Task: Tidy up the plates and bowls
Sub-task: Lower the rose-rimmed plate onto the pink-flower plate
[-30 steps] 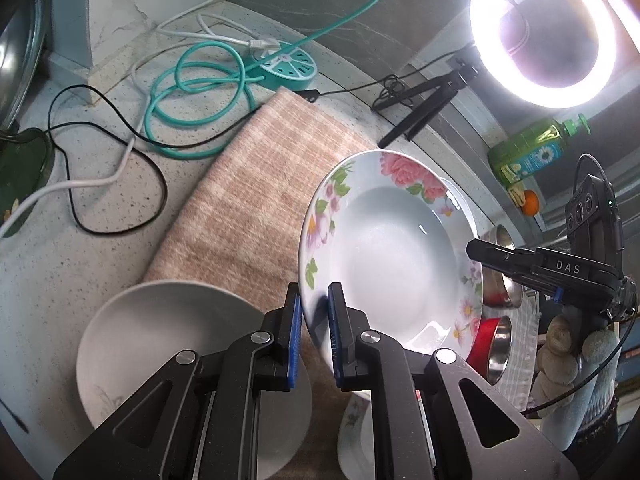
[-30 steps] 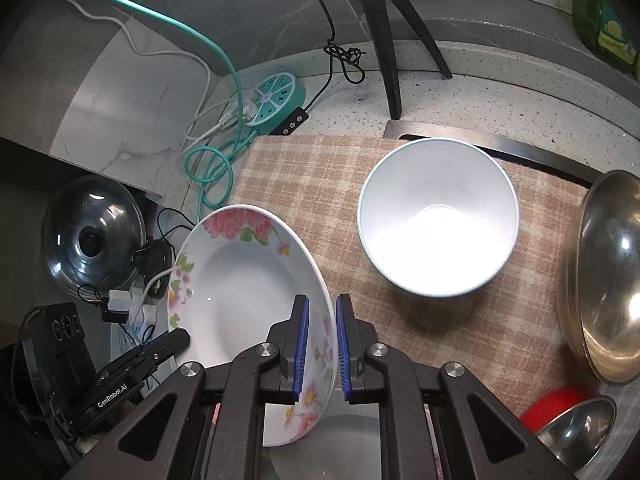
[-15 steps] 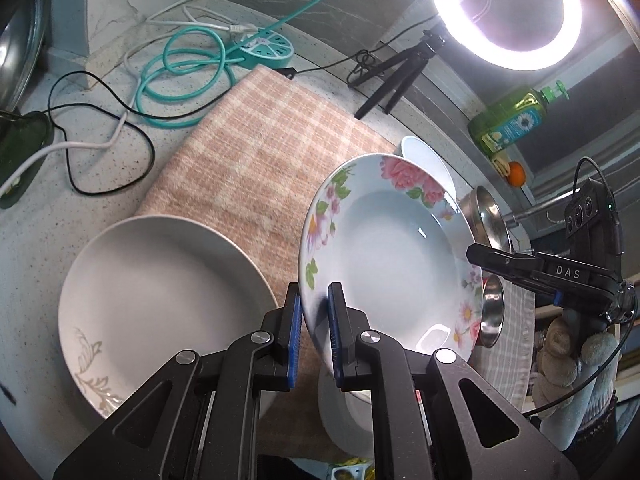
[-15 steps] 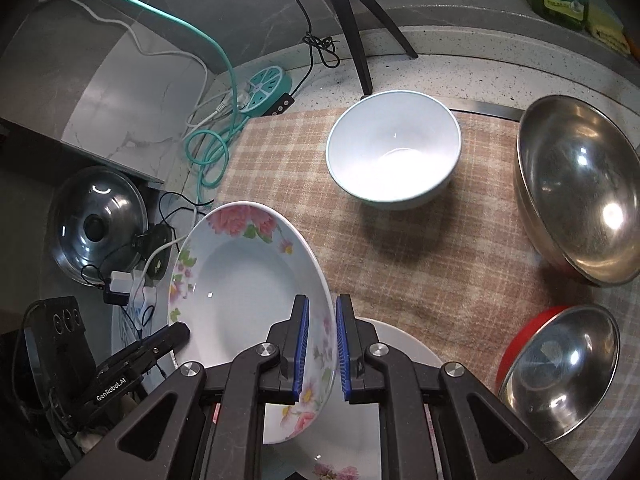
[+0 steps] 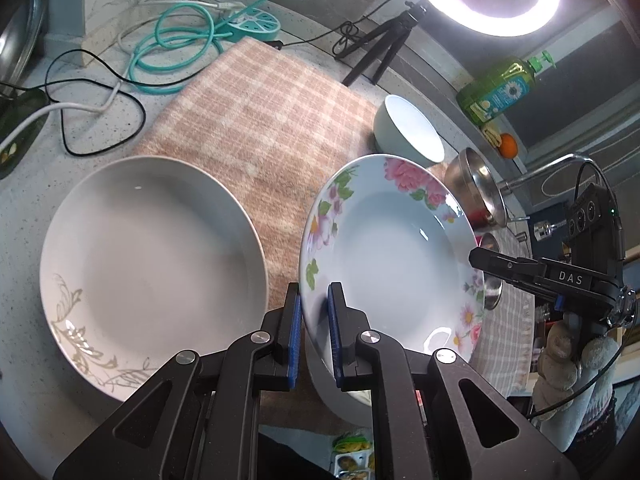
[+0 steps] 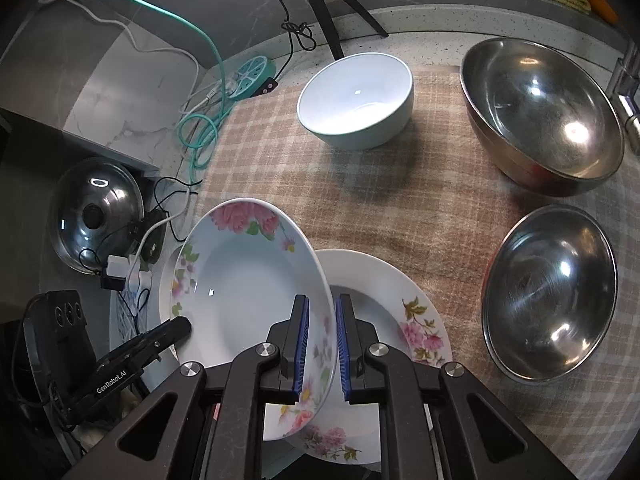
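Both grippers carry one flowered plate [image 5: 394,248] between them, each pinching a rim on opposite sides. The left gripper [image 5: 314,334] has its blue pads closed narrowly on the near rim in its own view, and the right gripper [image 6: 320,344] is closed the same way on the opposite rim. Held at two points, the plate cannot swing or slip as it might from a single pinch on a glossy edge. It hangs clear of the worktop [image 5: 36,152], tilted so its hollow faces the left camera.

Under the plate, on the checked cloth [image 6: 384,208], lies a second flowered plate [image 6: 404,304] of the same pattern (the likely place to stack it, I judge, since like goes with like). A larger plain plate [image 5: 152,256] with a grey leaf print sits to the left, partly off the cloth.

The bowls stand grouped farther back and to the right: a pale bowl [image 6: 356,100], a big steel bowl [image 6: 540,114] and a smaller steel bowl [image 6: 548,296]. That leaves the near side for plates.

To stack it, the held plate needs levelling and centring over the one below, then a gentle lowering. The risk is a rim knocking on china, or one gripper releasing before the other.
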